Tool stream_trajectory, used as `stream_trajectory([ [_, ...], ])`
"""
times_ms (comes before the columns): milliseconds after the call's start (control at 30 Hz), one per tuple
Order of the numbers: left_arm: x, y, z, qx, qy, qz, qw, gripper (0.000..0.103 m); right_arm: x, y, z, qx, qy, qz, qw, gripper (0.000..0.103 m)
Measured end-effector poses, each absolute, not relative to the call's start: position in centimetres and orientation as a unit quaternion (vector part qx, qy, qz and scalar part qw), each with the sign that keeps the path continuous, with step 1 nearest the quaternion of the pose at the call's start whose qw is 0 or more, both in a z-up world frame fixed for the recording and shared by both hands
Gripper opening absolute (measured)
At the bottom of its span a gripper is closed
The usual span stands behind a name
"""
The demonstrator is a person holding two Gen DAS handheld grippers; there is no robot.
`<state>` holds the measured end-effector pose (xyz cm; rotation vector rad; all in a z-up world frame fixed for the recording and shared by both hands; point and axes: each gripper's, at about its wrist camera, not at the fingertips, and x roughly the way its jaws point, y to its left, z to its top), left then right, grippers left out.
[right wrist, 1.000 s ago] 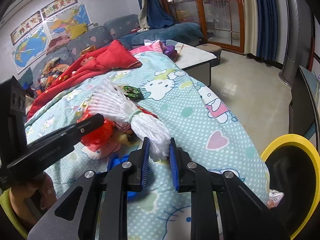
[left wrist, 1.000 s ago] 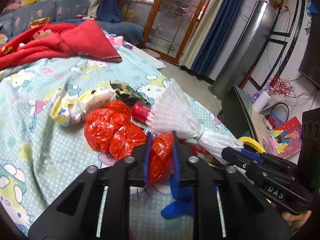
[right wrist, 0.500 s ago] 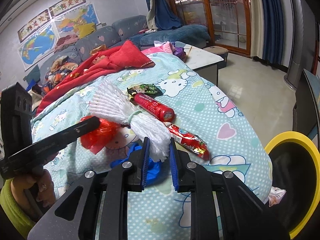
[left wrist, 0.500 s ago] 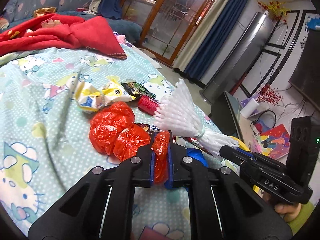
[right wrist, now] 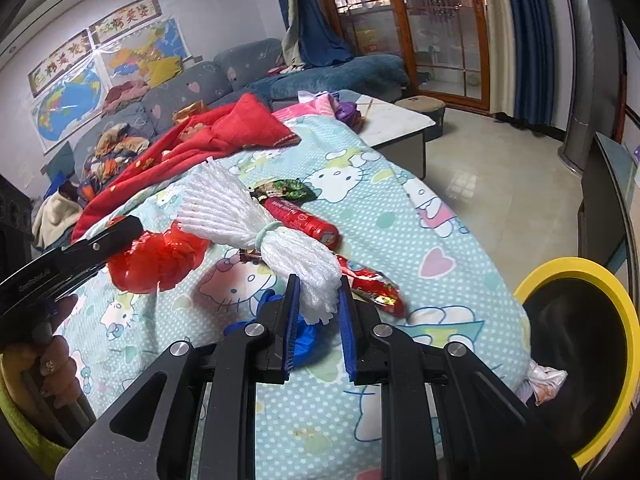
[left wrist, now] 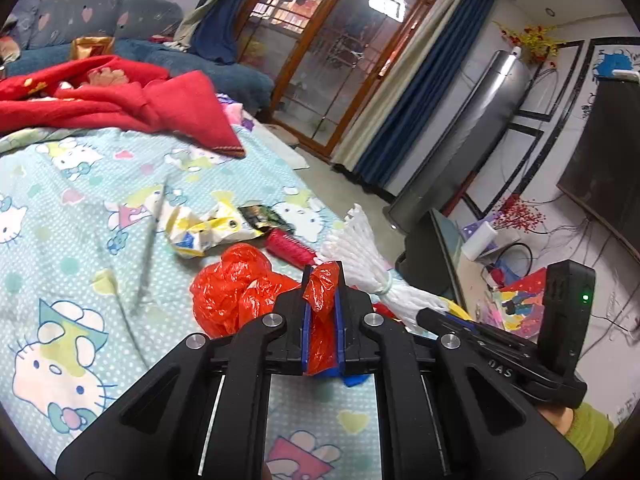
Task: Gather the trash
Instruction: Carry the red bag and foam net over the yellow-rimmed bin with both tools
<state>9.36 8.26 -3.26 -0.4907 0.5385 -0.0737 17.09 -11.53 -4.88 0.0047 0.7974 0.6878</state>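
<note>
Red bag (left wrist: 320, 312) is being pinched by closed L fingers (left wrist: 306, 320), foam net (right wrist: 316, 280) by R fingers (right wrist: 290, 320); wrappers (right wrist: 300, 220) on bed (right wrist: 400, 240) are being left, bin (right wrist: 624, 320) awaiting.

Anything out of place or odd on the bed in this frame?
Yes: trash lies strewn on the bedsheet: a crumpled yellow wrapper, a red tube and a blue glove. Each tongs grips a piece: left a red bag, right a white foam net.

Left gripper (left wrist: 321, 312) now clamped on red plastic bag (left wrist: 240, 292), bag lifted off bedsheet (left wrist: 80, 240). White foam net (right wrist: 256, 228) raised too, uncovering red tube wrapper (right wrist: 300, 220) and red candy wrapper (right wrist: 370, 286).
</note>
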Motion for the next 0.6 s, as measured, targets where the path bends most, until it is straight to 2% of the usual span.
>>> stream_trajectory([
  [600,8.8,2.8,-0.9,-0.192,0.241,-0.111,0.945,0.004,17.5,-16.0,-3.6,0.039,0.370,0.284,0.884,0.018],
])
